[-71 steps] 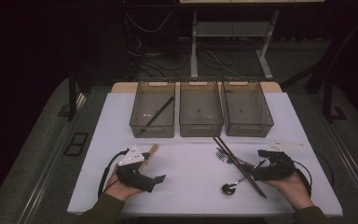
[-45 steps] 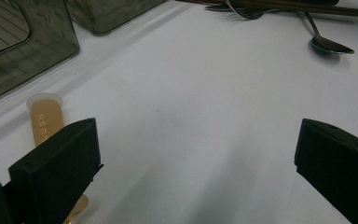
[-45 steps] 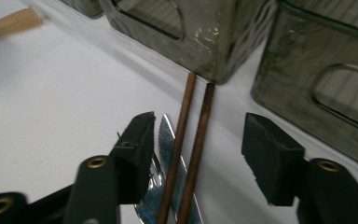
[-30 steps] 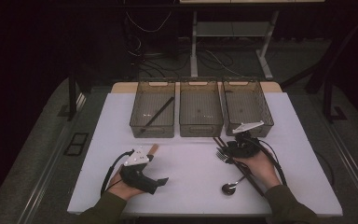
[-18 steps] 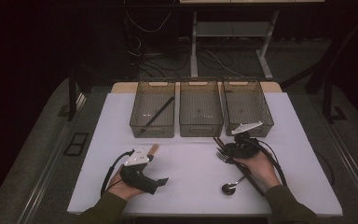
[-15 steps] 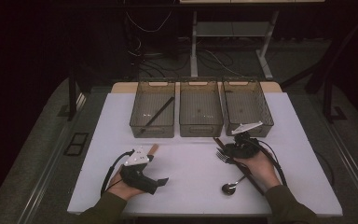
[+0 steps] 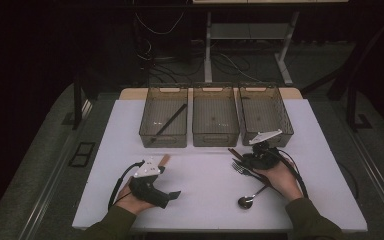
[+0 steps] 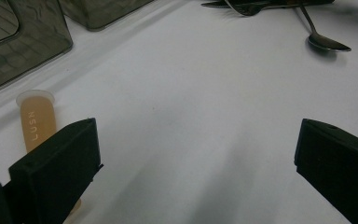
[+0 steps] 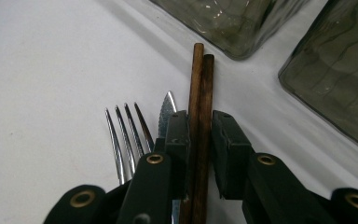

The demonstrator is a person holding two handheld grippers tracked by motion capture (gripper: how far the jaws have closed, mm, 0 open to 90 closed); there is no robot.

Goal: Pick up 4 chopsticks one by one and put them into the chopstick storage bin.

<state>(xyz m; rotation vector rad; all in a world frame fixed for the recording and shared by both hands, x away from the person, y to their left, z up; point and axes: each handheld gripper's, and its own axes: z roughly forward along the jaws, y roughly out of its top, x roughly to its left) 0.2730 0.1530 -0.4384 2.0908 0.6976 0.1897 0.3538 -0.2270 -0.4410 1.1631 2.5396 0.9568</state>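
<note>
Having just been closing, the right gripper (image 9: 199,135) clasped two chopsticks (image 9: 200,93) near the bin (image 7: 266,116) edges; the left gripper (image 8: 193,163) gaped over bare table (image 8: 191,102).

A white rectangular table (image 7: 205,200) is seen carrying three smoky clear plastic bins (image 7: 215,121) beyond both grippers, a steel fork (image 9: 123,140), spoon (image 7: 246,200) and brown wooden chopsticks (image 9: 199,116) at the right gripper (image 7: 247,161), an amber tube (image 8: 36,120) beside the left gripper (image 7: 172,196).

Your chopsticks (image 9: 200,126): two dark brown wooden sticks, side by side and touching, tips nearly level. They lie flat on the white worktop (image 9: 42,60) just right of the knife (image 9: 167,112) and fork (image 9: 125,135), pointing toward the gap between two smoky bins.
</note>
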